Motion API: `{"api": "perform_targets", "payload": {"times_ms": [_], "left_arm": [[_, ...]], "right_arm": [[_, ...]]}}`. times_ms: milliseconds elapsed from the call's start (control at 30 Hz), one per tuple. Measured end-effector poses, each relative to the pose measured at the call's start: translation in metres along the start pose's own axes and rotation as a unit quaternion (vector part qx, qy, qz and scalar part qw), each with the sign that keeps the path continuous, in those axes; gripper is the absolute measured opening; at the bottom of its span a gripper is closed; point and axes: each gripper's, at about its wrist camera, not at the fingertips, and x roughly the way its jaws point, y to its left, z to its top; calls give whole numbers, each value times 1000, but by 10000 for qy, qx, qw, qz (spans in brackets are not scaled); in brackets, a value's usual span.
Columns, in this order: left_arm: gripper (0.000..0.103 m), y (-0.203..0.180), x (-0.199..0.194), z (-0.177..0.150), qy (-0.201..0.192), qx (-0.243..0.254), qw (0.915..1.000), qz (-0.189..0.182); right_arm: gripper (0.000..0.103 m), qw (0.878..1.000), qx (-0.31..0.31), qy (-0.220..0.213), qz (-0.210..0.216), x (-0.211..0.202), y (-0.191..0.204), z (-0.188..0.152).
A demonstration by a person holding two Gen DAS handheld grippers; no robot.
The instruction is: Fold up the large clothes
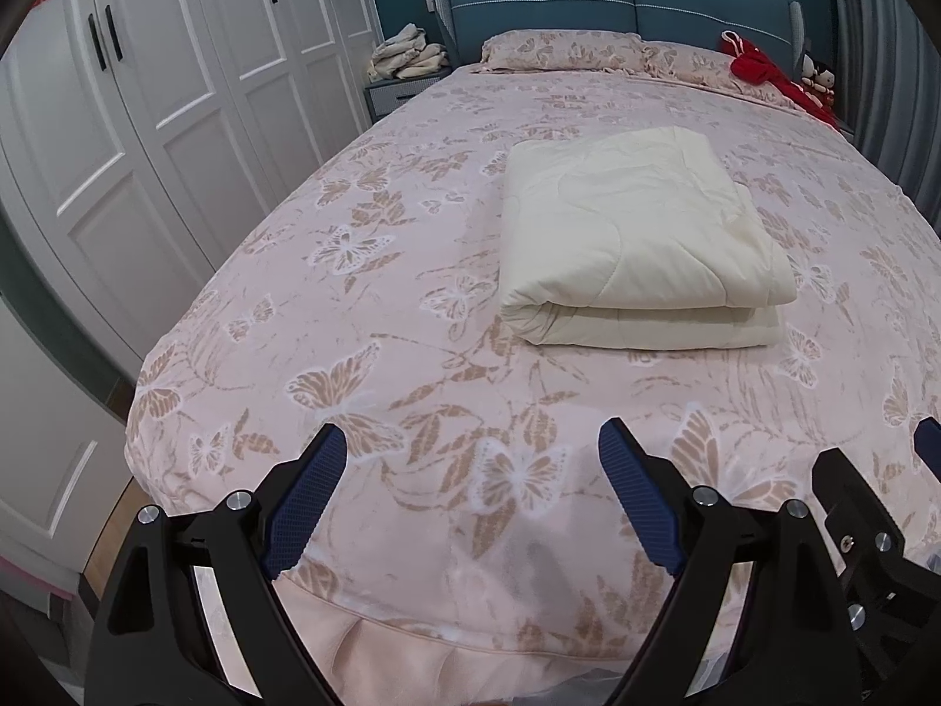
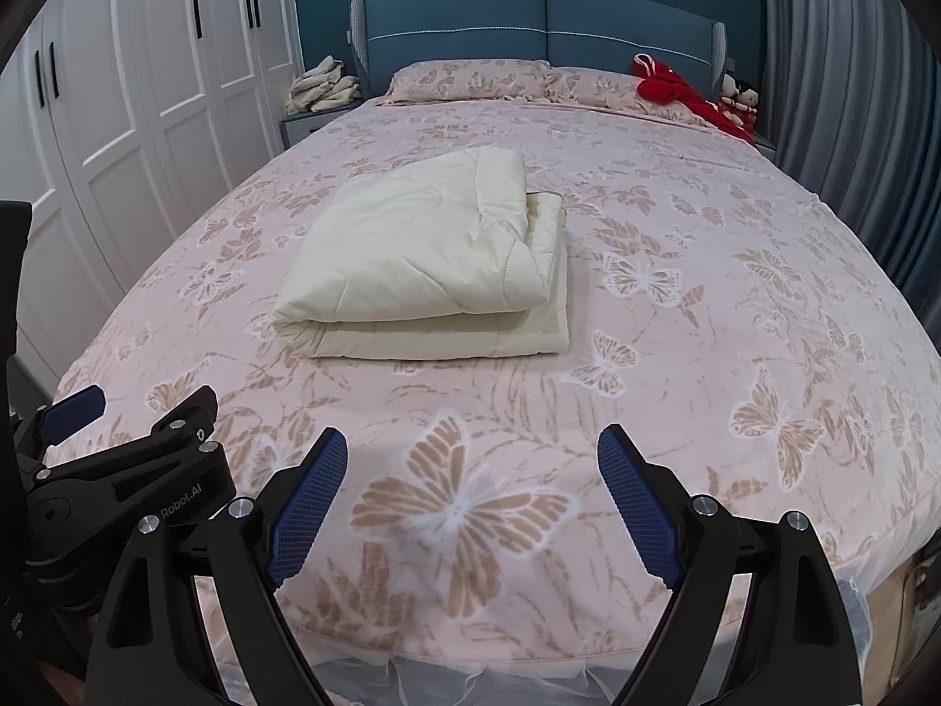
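Quilt [image 2: 429, 259] lies folded on bed [image 2: 735, 323] — both tongs agape.

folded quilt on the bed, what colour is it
Plain cream quilt, clearest in the right wrist view.

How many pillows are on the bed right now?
2. One pillow lies at the head of the bed, left of centre; the second pillow lies beside it on the right, partly covered by a red garment. Others could be hidden.
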Motion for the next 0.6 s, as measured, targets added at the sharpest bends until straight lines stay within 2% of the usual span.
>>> {"api": "perform_targets", "payload": {"times_ms": [200,600], "left_arm": [[86,0,11,0,183,-74,9998,-56],[86,-2,22,3,281,-71,9996,-55]], "right_arm": [[86,10000,6,52,-11,6,0,-1],[86,9999,26,130,-10,15,-1,1]]}}
